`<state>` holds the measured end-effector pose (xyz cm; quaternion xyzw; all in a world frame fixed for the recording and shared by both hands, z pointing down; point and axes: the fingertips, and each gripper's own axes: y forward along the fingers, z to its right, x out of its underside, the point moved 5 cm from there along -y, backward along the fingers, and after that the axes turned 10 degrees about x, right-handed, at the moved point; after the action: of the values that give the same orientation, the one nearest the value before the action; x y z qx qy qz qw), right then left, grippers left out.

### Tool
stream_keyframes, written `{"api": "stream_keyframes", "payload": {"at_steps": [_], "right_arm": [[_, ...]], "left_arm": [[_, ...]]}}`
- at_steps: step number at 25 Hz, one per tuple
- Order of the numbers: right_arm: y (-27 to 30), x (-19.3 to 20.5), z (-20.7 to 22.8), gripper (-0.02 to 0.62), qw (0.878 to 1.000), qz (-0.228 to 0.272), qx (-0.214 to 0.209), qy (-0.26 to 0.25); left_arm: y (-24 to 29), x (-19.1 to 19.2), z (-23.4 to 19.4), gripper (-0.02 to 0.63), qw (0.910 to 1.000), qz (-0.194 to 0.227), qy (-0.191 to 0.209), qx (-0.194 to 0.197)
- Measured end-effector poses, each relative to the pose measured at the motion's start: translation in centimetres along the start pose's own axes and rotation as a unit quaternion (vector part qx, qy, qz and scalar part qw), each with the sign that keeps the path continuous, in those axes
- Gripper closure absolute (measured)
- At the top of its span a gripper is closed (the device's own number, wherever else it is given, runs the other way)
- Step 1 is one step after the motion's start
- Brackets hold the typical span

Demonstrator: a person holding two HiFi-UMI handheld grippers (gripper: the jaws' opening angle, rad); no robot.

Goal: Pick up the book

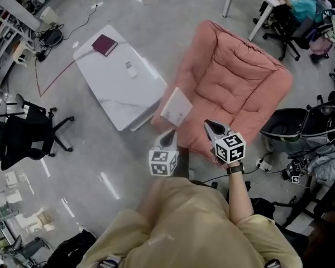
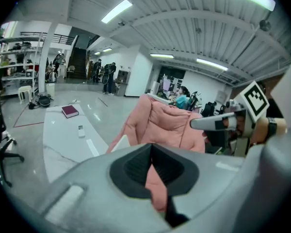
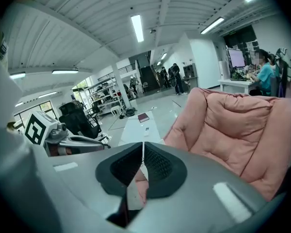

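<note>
Well beyond the grey left gripper point(image 1: 168, 138) and right gripper point(image 1: 212, 128), both pinched together on nothing, a flat maroon book point(image 1: 104, 44) lies on a glossy white marble-look table point(image 1: 117, 88); a puffy pink quilted armchair point(image 1: 234, 82) sits just ahead.

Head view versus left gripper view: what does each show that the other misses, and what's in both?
Head view only: the person's torso, and the left gripper from outside, with its cube. Left gripper view only: the ceiling lights, people standing far back, and that gripper's own jaws, shut on nothing. Both: the dark red book lying on the white table, the remote near it, the pink armchair and the right gripper.
</note>
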<state>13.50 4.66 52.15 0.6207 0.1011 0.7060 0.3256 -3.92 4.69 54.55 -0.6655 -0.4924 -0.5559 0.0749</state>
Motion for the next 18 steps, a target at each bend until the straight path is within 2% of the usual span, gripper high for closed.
{"api": "stream_keyframes", "payload": {"at_steps": [4, 7, 9, 11, 12, 14, 18], "right_arm": [[5.2, -0.6, 1.5, 0.555, 0.999, -0.034, -0.017, -0.015], [9.5, -1.3, 1.8, 0.528, 0.995, -0.063, -0.052, -0.049], [12.3, -1.9, 1.6, 0.506, 0.989, -0.082, -0.084, -0.088], [15.3, -2.2, 0.8, 0.446, 0.976, -0.104, -0.123, -0.147], [16.7, -2.1, 0.1, 0.428, 0.965, -0.118, -0.146, -0.184], [19.5, -1.7, -1.0, 0.426, 0.932, -0.151, -0.192, -0.268], [24.3, -0.2, -1.6, 0.341, 0.847, -0.205, -0.254, -0.42]], "left_arm": [[2.3, 0.3, -4.4, 0.593, 0.9994, -0.026, -0.015, -0.019], [4.0, 0.4, -7.0, 0.583, 0.9983, -0.039, -0.038, -0.02], [5.5, 0.5, -8.5, 0.555, 0.9976, -0.052, -0.041, -0.021], [6.9, 0.8, -10.1, 0.513, 0.9965, -0.075, -0.032, -0.018], [7.6, 1.0, -10.9, 0.48, 0.9958, -0.087, -0.025, -0.015], [9.0, 1.3, -12.5, 0.44, 0.9941, -0.108, -0.012, -0.006], [12.2, 2.9, -14.9, 0.361, 0.9879, -0.154, -0.005, 0.014]]}}
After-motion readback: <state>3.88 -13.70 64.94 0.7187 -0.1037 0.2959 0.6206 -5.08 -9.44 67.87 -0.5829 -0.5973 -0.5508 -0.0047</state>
